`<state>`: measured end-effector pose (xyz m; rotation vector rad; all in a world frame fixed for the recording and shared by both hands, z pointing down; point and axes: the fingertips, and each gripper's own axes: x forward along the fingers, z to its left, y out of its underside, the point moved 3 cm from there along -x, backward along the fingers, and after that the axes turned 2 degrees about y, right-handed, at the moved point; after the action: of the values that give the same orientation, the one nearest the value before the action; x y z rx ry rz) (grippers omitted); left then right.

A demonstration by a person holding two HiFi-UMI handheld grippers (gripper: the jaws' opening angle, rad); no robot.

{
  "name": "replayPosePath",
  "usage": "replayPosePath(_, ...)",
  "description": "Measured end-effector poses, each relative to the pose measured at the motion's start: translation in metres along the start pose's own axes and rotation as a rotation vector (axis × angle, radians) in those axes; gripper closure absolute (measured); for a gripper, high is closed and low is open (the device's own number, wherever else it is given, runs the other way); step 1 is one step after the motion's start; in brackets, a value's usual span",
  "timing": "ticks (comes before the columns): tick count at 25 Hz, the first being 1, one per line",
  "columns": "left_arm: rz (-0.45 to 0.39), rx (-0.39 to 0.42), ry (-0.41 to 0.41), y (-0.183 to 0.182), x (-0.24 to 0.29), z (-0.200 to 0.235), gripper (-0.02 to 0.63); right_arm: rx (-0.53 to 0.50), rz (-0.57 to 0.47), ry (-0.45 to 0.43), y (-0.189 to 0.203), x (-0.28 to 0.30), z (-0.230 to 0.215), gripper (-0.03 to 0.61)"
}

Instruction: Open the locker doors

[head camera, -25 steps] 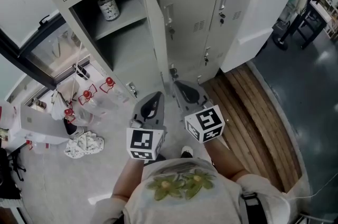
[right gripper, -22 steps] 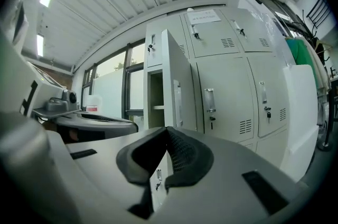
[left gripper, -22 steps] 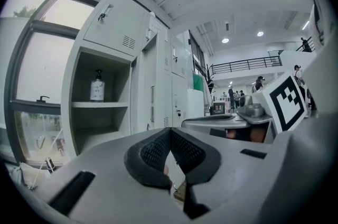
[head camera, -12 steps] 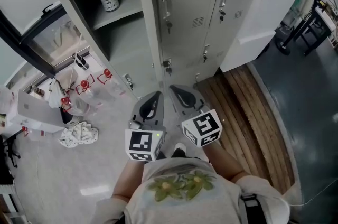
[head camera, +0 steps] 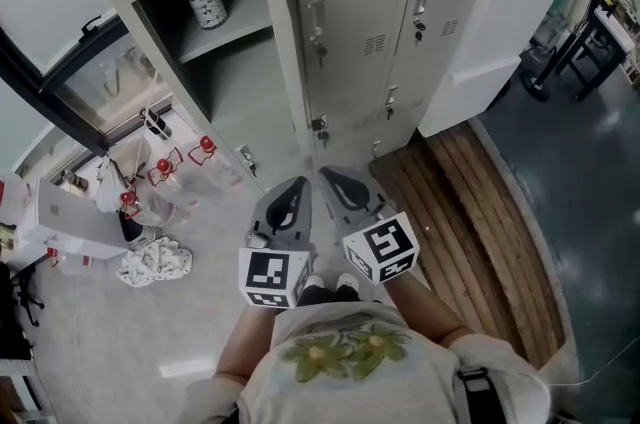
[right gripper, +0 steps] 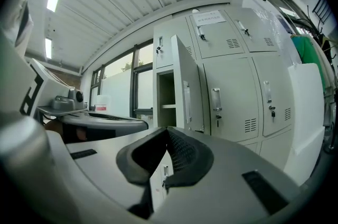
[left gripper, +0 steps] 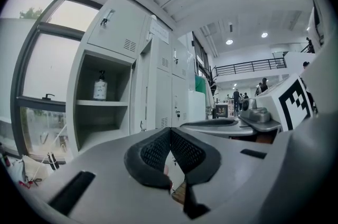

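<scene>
A bank of grey lockers (head camera: 350, 22) stands before me. The upper left compartment (head camera: 215, 62) is open, its door (head camera: 283, 32) swung out edge-on, and a white bottle (head camera: 207, 2) sits on its shelf. The middle door with its handle (head camera: 317, 17) and the right door (head camera: 450, 2) are closed, as are the small lower doors (head camera: 390, 102). My left gripper (head camera: 290, 202) and right gripper (head camera: 345, 187) hover side by side short of the lockers. Both are shut with nothing held and touch no door. The left gripper view shows the open compartment (left gripper: 100, 112); the right gripper view shows the open door (right gripper: 187, 93).
A white cabinet (head camera: 490, 32) stands right of the lockers, with wooden planks (head camera: 470, 222) on the floor before it. At the left, by a window (head camera: 60, 82), lie red-capped bottles (head camera: 165, 172) and a crumpled cloth (head camera: 155, 262).
Both grippers have shifted slightly back from the lockers and stay shut. The head view has swung a little, so the open door now shows more edge-on.
</scene>
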<state>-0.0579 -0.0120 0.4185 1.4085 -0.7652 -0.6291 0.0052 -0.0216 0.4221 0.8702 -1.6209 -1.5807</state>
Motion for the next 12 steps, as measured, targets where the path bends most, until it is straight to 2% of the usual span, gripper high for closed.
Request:
replayPosePath(4, 0.001, -0.014, 0.015, -0.004, 0.002, 0.008, 0.586, -0.021, -0.002, 0.017, -0.006, 0.007, 0.001, 0.549)
replayPosePath(12, -0.024, 0.020, 0.077, -0.011, 0.009, 0.022, 0.586, -0.012, -0.004, 0.068, -0.010, 0.023, 0.003, 0.549)
